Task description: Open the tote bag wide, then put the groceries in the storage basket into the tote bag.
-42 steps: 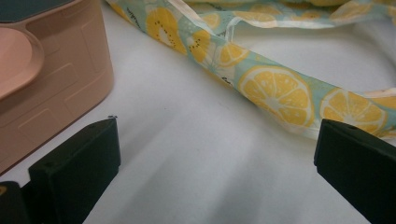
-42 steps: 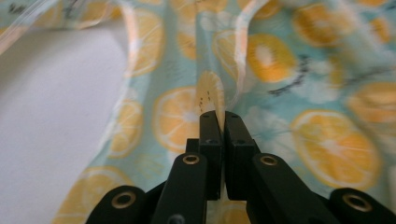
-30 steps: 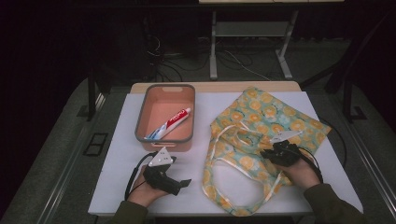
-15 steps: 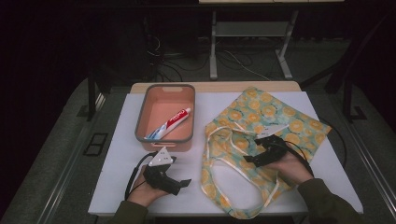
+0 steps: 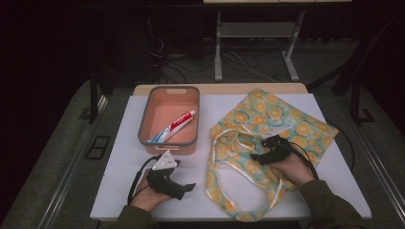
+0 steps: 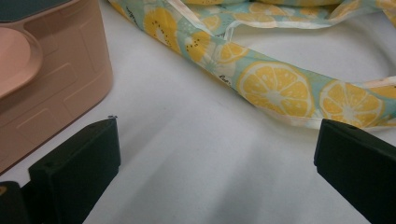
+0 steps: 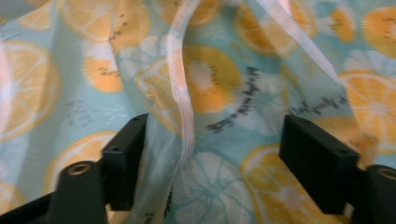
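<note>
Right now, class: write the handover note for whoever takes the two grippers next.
Left gripper: jaws open, resting on the table below the pink bin, holding nothing.
Right gripper: jaws open over the lemon-print bag, fabric between them, not clamped.
Toothpaste lies in the bin; the bag lies flat to its right, handles loose.
Done: nothing gripped yet.
Left: probably grasp the bag's edge, open it, then move the toothpaste in.

Dark room, grey floor (image 5: 57, 157) (cables (image 5: 239, 62) behind).

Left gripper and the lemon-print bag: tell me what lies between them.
In the left gripper view, only bare white table lies between the left gripper and the bag; its strap is the nearest part.
</note>
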### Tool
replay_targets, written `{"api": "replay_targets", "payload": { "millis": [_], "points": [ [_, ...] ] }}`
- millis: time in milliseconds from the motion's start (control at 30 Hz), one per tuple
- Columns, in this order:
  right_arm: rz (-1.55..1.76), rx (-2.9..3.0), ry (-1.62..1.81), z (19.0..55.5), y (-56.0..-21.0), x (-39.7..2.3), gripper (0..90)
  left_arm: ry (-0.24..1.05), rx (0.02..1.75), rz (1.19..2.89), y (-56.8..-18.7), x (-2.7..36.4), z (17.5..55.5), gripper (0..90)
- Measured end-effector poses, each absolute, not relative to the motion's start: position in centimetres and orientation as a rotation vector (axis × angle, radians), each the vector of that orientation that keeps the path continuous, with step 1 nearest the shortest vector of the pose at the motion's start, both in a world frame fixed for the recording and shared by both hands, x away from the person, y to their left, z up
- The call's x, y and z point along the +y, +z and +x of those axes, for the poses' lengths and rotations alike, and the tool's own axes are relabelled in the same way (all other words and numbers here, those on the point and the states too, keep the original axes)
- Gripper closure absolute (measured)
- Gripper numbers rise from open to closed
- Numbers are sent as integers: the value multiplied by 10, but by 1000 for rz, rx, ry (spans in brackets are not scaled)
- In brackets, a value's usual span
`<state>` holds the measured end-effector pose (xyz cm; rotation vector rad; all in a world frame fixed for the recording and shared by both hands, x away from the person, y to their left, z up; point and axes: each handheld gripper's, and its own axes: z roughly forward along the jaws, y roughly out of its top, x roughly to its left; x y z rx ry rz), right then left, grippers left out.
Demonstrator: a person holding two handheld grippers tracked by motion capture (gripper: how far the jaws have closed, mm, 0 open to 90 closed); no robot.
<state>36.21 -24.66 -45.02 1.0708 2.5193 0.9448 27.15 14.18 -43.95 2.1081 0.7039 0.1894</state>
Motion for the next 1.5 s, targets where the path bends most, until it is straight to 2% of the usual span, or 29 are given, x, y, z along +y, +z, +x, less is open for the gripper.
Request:
{"api": "replay_targets", "payload": {
  "millis": [167,233,300,400,500,833,1067,1500],
  "points": [
    [1112,2481,952,367,-449,-254,541,188,704,2107,-440,142,272,0],
    [1117,2470,964,368,-449,-257,683,189,702,2108,-440,142,271,0],
    [1126,2468,976,369,-449,-259,782,188,703,2108,-440,142,271,0],
    [1127,2473,993,371,-449,-262,878,187,703,2106,-440,143,272,0],
    [1128,2482,1013,370,-447,-265,886,185,702,2104,-439,143,272,0],
    [1118,2380,1207,357,-403,-273,889,185,696,2097,-438,146,271,0],
    [1130,2308,1288,357,-385,-279,889,179,694,2099,-439,145,270,0],
    [1136,2302,1302,358,-385,-286,888,169,676,2030,-418,148,270,0]
  ]
}}
